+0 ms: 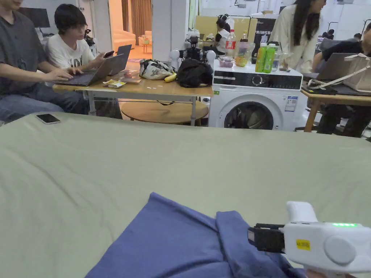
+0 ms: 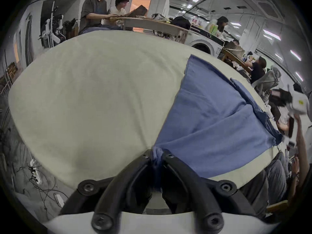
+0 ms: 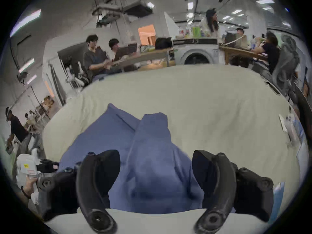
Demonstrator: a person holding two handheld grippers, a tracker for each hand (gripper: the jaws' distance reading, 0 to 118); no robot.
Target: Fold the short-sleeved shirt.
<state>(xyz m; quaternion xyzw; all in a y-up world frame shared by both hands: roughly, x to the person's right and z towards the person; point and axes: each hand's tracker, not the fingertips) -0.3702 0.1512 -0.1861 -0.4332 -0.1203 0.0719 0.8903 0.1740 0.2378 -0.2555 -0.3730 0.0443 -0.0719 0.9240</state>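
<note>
Left gripper view: left tongs [image 2: 157,155] clamp shirt [image 2: 211,119]; right tongs [image 3: 156,166] apart.

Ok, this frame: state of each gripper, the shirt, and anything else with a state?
Left gripper: shut on a bunched bit of the shirt.
Right gripper: open, jaws wide apart over the shirt.
Shirt: blue, partly folded, lying on the bed.
Phone: lying flat on the bed, screen dark.
Washer: door shut.
Laptop: open, in use.

Plain blue shirt [image 1: 170,239] on a pale green sheet [image 1: 181,159] (both unpatterned).
</note>
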